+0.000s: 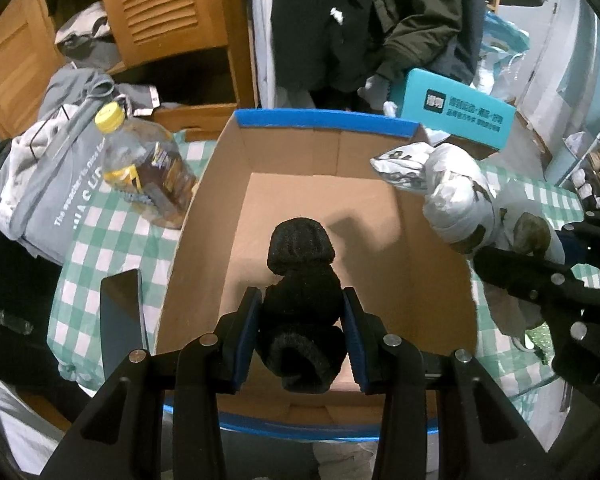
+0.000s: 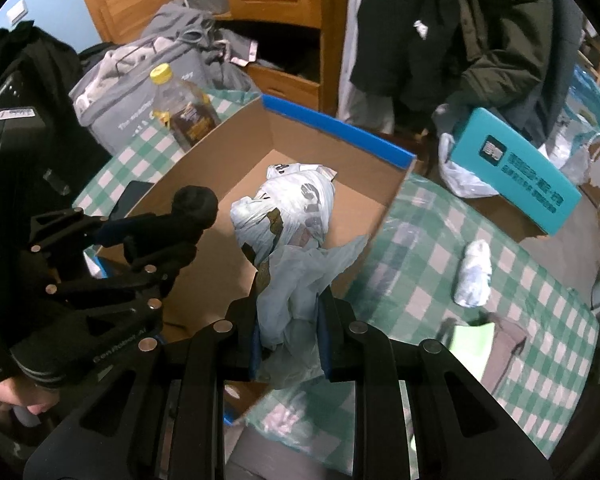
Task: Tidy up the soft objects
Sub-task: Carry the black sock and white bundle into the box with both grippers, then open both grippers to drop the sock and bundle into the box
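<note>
One checked cloth [image 2: 440, 280] under cardboard box [image 1: 432, 272]

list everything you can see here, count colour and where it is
cardboard box: 1, brown with blue tape on the rim, centre of the checked cloth, open top
rolled socks: 1 bundle, black, in the left gripper above the box
plastic bag bundle: 1, white with dark print, in the right gripper over the box
bottle: 1, clear with yellow cap, left of the box
grey clothes: 1 pile, left of the bottle
teal box: 1, right of the cardboard box
small white bundle: 1, on the cloth right of the box
checked cloth: 1, green and white, under everything
left gripper: 1, black
right gripper: 1, black
</note>
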`<state>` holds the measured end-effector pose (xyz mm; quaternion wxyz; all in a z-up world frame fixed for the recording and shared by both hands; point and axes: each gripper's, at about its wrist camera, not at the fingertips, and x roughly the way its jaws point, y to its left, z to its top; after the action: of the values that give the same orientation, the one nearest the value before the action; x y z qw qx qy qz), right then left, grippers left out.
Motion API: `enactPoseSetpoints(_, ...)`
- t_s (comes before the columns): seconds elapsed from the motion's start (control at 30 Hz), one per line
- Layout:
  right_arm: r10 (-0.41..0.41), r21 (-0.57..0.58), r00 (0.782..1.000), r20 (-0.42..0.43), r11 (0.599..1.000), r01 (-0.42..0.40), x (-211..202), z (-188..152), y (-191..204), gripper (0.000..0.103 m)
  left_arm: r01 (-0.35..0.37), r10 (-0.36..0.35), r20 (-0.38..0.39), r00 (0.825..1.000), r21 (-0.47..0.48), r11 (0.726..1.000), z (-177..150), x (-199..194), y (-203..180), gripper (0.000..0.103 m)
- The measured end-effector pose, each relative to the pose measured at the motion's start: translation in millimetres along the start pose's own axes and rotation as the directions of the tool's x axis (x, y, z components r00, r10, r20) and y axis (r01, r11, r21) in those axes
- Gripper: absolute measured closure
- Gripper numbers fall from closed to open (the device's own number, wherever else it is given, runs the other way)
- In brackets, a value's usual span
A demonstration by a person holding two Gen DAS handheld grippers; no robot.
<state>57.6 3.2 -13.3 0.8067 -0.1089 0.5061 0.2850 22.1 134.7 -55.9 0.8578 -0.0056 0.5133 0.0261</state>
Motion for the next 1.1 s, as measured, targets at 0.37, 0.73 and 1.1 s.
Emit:
enactPoseSetpoints(0.37,0.032,-0.020,0.998,-0.044,0.999,-0.033,30,9,11,0.082,-0.012,0.010,-0.058,0.998,-0.035,0.999,-3,20,14,0.062)
enactPoseSetpoints(0.73,0.019,-0.045,0.999,-0.036,0.999,-0.020,33,13,18,0.058,-0.038,0.033,-0.077,0.996,-0.068,0.997,-2,22,20,0.061)
enactPoseSetpoints(1.1,0.005,0.008,1.000,-0.003,1.000,-0.005,18,10,-1,0.043,-0.023,0.021,-0.037,0.999,-0.066,0.998,2,9,14,0.036)
